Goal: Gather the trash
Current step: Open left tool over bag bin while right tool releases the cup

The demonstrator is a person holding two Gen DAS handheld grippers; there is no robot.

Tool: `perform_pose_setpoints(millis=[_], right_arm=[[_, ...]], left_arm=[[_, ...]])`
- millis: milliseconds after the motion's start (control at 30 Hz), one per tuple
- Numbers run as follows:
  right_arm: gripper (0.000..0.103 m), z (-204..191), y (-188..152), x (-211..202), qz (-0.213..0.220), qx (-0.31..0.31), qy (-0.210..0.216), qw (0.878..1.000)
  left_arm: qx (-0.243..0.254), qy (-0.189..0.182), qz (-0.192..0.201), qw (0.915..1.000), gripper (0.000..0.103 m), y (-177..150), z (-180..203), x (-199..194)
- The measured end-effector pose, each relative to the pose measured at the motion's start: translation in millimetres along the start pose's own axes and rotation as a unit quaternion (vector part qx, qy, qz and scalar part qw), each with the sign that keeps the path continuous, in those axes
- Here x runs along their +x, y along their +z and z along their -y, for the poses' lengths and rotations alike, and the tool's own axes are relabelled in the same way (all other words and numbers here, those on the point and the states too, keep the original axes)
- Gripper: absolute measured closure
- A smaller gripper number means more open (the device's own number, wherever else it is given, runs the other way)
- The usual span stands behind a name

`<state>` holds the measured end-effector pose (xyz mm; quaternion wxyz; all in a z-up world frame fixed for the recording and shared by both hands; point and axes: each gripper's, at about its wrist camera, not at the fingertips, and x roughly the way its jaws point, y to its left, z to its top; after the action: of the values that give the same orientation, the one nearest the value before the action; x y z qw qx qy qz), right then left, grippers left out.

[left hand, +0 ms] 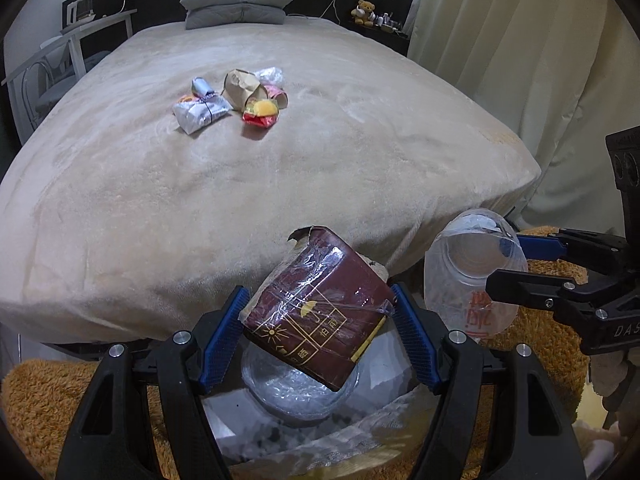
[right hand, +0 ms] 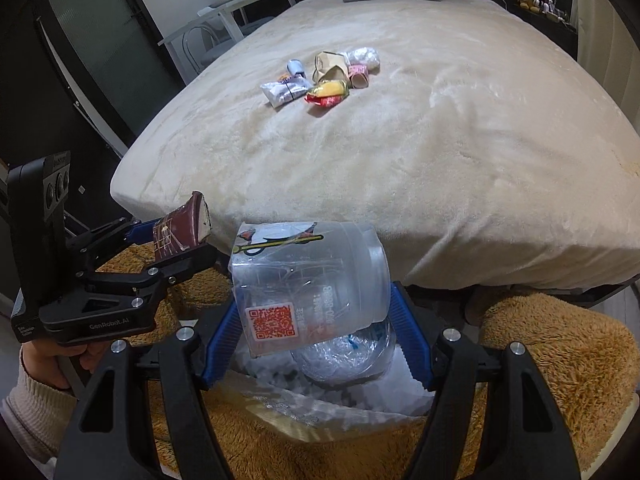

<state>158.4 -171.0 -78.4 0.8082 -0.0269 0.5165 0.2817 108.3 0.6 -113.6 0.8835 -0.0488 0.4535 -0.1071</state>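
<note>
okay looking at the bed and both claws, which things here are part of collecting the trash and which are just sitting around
Part of the job:
- maroon carton in left claw
- clear plastic cup in right claw
- wrapper pile on the bed
- lined bin below

Just lying about:
- grey pillows
- teddy bear
- white side table

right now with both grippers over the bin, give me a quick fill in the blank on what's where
1. The left hand-held gripper is shut on a dark red ____.
2. The right hand-held gripper is shut on a clear plastic ____.
3. More trash lies on the ____.
4. The teddy bear sits beyond the bed's ____ end.

Missing: box; cup; bed; far
</note>
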Motion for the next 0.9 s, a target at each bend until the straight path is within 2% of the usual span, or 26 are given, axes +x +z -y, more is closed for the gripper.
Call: perform_pose_setpoints(millis=[500, 900], right_arm=[[0.034, 17, -7, 70, -0.09, 0.033, 0.007, 0.995], [0.034, 33, -12, 117, -0.151, 0.061, 0.006, 0.987]], left_arm=[[-0.032, -0.015, -0.091, 0.9952, 0.032, -24, -24, 73], [-0.067, -0.029, -0.165, 0.9836, 0.032, -42, -40, 132]])
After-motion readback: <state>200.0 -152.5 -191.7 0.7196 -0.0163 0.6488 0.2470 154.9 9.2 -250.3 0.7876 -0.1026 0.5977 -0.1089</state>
